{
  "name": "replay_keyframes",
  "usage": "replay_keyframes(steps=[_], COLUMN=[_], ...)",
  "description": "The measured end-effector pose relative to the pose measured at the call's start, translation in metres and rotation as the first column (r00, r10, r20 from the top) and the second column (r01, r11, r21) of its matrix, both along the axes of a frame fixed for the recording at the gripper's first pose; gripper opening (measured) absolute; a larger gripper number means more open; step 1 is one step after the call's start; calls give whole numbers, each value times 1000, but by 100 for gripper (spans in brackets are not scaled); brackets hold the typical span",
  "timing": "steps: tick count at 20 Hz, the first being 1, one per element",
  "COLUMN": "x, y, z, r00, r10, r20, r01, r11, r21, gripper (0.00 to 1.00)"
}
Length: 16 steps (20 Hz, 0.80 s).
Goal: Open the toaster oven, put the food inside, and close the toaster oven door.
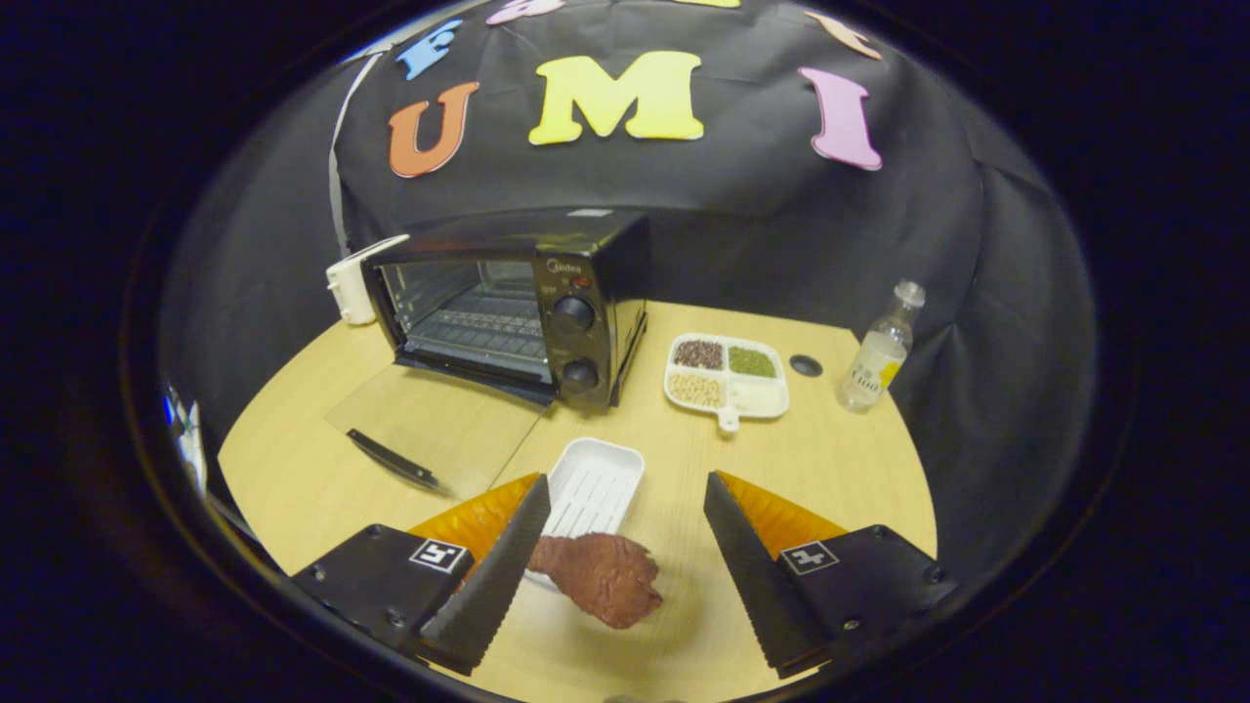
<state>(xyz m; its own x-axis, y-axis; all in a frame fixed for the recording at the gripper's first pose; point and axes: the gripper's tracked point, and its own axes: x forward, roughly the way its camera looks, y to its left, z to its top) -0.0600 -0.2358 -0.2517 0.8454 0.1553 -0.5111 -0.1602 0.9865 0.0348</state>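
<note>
Gripper view looks over the wooden surface (781, 459) to the toaster oven (508, 312), door (430, 430) down flat, well beyond the jaws. Nearer, a white tray (596, 483) sits just ahead. The food (601, 576), a brown meat piece, lies between the spread, empty jaws of the gripper (625, 571), long axis crosswise, nearer the left finger.

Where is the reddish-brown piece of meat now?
The reddish-brown piece of meat lies between the open gripper fingers, overlapping the near end of the white ribbed tray.
</note>
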Motion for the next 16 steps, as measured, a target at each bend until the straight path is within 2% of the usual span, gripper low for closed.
replay_keyframes(steps=[3,4,5,9,13,16], x=[-14,-17,-20,-28,-27,-25], y=[-9,-8,-4,8,18,18], z=[-27,-33,-38,-50,-49,-50], r00=[996,992,988,964,945,929], r10=[33,41,63,111,162,177], r20=[-87,-116,-143,-242,-285,-325], r01=[-27,-28,-38,-18,1,44], r11=[997,993,985,934,869,818], r21=[69,112,170,357,495,573], gripper=[100,94,92,70,38,27])
